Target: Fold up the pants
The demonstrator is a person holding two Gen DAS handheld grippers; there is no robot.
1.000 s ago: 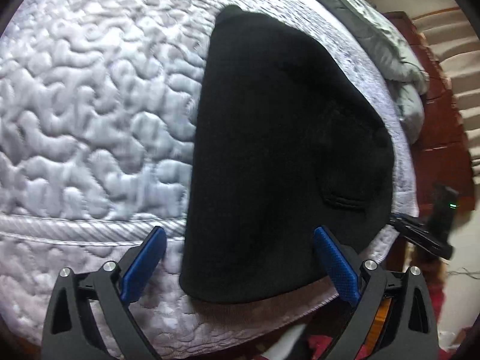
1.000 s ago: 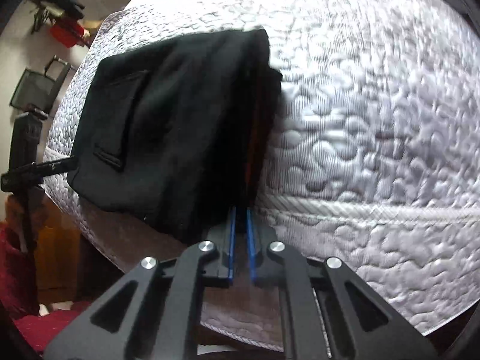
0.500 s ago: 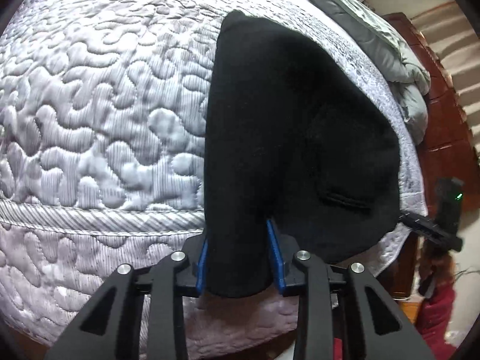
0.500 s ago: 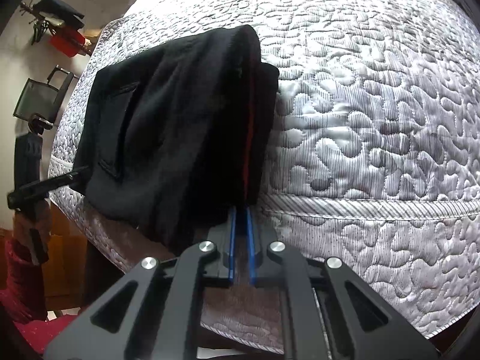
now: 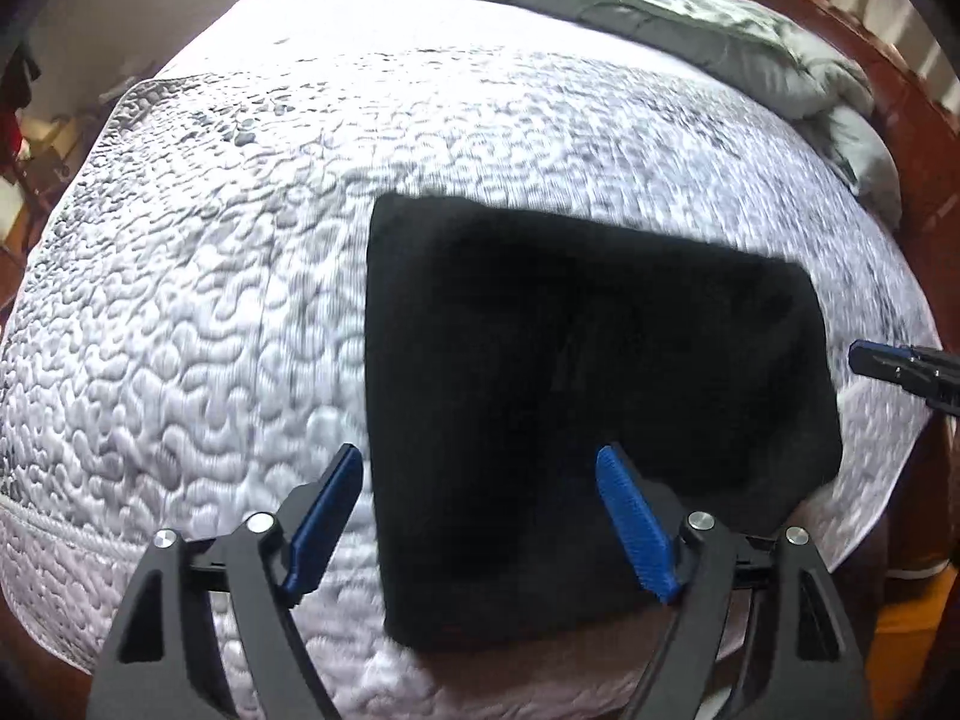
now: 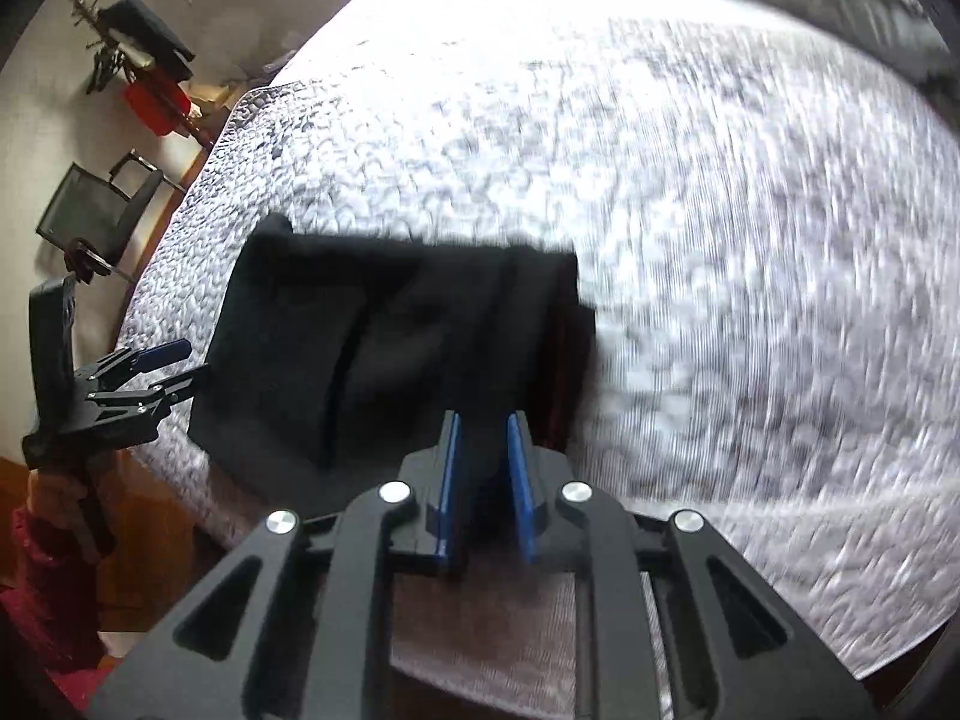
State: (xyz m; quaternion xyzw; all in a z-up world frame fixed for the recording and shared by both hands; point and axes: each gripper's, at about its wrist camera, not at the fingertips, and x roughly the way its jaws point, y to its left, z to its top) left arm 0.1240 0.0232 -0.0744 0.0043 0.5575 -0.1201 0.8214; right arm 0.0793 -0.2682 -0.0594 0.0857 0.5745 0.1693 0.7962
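Both grippers have let go and lifted: left gripper [image 5: 480, 468], clamped on cloth half a second ago, is opening with blue pads clear; right gripper [image 6: 485, 441] is opening too, pads released. Folded black fabric pants [image 5: 576, 372] lie flat near the near edge of the white quilted mattress [image 5: 198, 312].

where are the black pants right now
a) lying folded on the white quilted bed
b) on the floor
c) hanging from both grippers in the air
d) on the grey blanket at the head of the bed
a: the black pants lie as a folded block on the white quilted bed, clear of the grey blanket, with neither gripper's pads pressing on them.
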